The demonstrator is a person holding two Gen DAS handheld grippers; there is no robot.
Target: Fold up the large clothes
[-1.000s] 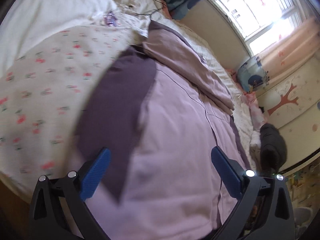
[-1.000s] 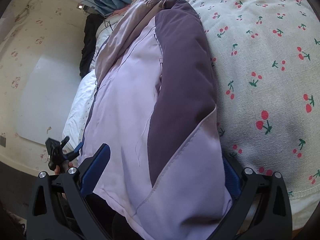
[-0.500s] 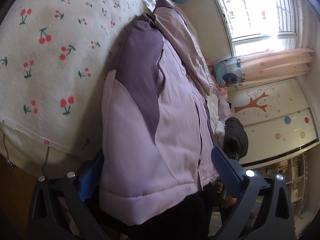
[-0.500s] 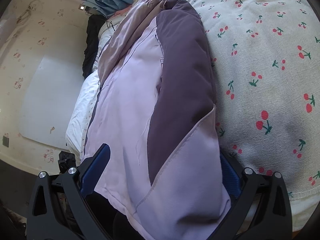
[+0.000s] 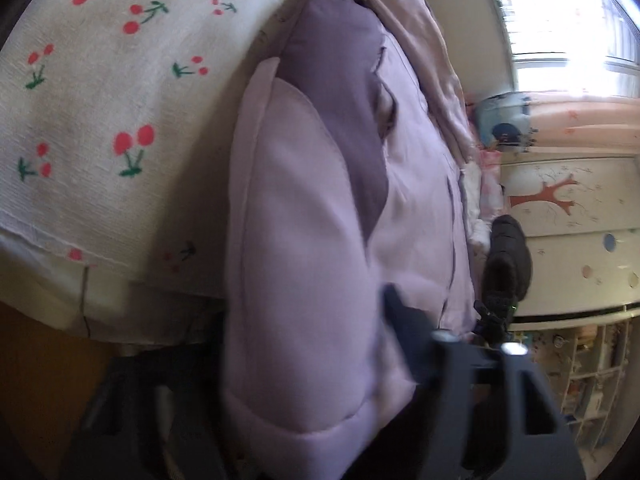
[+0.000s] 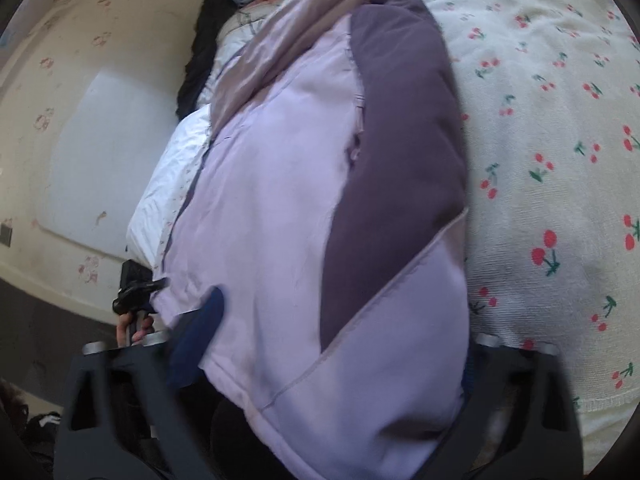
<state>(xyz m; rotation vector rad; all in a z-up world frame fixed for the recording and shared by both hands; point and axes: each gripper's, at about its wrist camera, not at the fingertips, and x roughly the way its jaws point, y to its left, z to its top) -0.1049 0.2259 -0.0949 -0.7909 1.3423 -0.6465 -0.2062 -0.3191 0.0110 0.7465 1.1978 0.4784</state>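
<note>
Padding everywhere: the lilac puffer jacket point(image 5: 304, 240) lies lengthwise on the cherry-print bedspread point(image 5: 100, 120), its hem hanging off the near bed edge. It looks light, soft and springy, with a smooth shell that could slip, so the quilted hem corners seem the best places to take hold. On the left, the left gripper point(image 5: 304, 380) has just been closing, with the hem corner between its jaws; blur hides whether the pads press yet. Dark purple side panels point(image 6: 400, 140) curve along the pale front. On the right, the right gripper point(image 6: 340, 344) has also just been closing around the other hem corner, blue pad point(image 6: 208, 316) against the cloth.
</note>
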